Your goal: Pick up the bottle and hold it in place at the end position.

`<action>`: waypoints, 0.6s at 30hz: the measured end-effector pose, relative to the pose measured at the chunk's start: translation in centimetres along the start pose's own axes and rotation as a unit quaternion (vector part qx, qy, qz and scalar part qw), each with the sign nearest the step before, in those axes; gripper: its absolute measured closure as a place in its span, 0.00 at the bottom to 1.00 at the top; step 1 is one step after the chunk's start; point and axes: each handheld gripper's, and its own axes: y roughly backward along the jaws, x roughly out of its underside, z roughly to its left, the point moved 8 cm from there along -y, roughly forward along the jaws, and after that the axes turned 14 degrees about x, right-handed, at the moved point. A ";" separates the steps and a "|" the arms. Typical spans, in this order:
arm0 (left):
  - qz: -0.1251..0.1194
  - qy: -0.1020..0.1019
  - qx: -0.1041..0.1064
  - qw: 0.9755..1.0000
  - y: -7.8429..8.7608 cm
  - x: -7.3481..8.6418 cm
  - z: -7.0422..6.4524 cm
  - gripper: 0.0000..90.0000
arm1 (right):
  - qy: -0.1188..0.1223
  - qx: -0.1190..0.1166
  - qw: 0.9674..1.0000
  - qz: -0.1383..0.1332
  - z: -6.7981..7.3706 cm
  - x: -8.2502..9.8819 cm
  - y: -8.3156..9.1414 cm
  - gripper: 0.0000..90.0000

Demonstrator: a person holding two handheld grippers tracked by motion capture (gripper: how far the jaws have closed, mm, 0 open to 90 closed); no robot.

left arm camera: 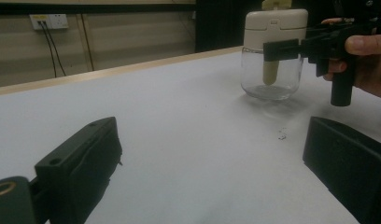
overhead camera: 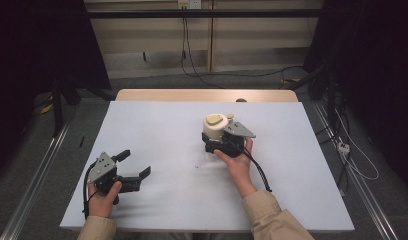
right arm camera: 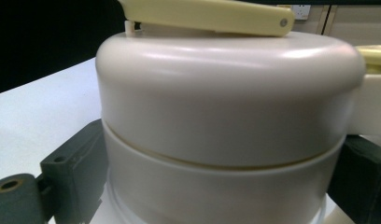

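A glass jar (overhead camera: 215,131) stands upright just right of centre in the high view. Its body is clear, rounded glass, topped by a deep cream plastic lid (left arm camera: 274,27) with a pale yellow flip lever (right arm camera: 205,16) lying flat across the top. In the left gripper view it sits at upper right, a pale yellow stem hanging inside the glass.

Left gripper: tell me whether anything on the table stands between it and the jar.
Nothing visible does. The left gripper sits open near the table's front left, with bare white surface stretching to the jar. The right gripper already brackets the jar on its far side, under the cream lid.
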 end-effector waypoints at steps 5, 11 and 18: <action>0.002 0.000 0.001 1.000 0.0 0.1 0.0 0.04 | 0.004 -0.005 1.000 0.002 0.4 0.2 -0.1 0.06; 0.001 0.002 0.002 1.000 0.0 0.1 0.0 0.04 | 0.006 -0.010 1.000 0.005 0.9 0.5 -0.3 0.07; 0.004 0.001 0.003 1.000 0.0 0.2 0.0 0.04 | 0.012 -0.013 1.000 0.005 1.6 0.5 -0.6 0.06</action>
